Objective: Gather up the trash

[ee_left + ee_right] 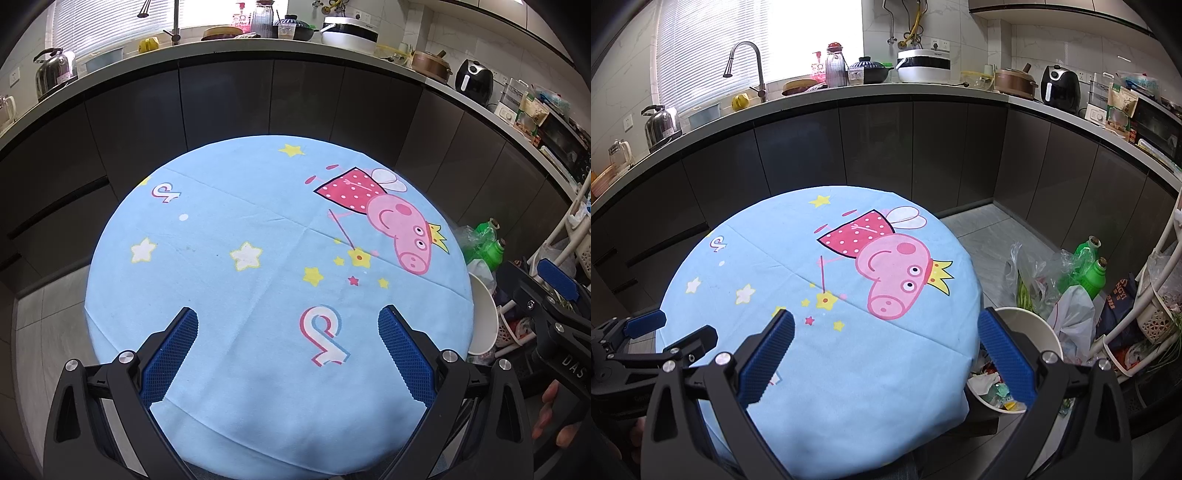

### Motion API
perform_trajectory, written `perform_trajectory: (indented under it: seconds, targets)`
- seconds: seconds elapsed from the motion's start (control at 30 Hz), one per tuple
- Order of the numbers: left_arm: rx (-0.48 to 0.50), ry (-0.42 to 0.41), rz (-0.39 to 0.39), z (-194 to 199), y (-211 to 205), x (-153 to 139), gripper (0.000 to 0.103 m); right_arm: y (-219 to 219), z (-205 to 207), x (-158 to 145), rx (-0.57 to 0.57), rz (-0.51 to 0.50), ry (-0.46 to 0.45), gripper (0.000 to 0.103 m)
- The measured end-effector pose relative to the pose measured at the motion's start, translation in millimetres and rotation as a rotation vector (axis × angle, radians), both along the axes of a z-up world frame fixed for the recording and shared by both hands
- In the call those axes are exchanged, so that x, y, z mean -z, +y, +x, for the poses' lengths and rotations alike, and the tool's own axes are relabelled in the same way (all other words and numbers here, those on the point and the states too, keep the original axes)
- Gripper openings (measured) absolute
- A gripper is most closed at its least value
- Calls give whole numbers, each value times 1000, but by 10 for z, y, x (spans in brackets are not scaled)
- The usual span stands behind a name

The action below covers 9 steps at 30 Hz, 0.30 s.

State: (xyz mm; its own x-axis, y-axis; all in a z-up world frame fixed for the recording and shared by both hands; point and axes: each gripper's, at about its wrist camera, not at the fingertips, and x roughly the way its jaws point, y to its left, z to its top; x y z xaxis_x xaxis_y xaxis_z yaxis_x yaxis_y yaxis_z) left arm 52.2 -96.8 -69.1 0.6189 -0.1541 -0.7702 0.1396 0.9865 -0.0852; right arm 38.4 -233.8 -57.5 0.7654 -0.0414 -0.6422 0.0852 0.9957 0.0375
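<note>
Both the left gripper (288, 347) and the right gripper (886, 350) hover with jaws wide apart, holding nothing, above the bare blue tablecloth (236, 288). The trash sits already in the white bin (1039, 323), low beside the right gripper.

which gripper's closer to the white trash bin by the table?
Right. The right gripper hangs open at the table's right edge, one jaw overlapping the white trash bin in its view. The left gripper is open over the tablecloth, bin off to its right.
</note>
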Motion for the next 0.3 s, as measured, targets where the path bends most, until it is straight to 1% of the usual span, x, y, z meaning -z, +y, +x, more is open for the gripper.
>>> perform_trajectory:
  seconds: [0.3]
  targets:
    - [0,-1,7,2,-4,-6,94,-3,0,-1,-2,0,2,100]
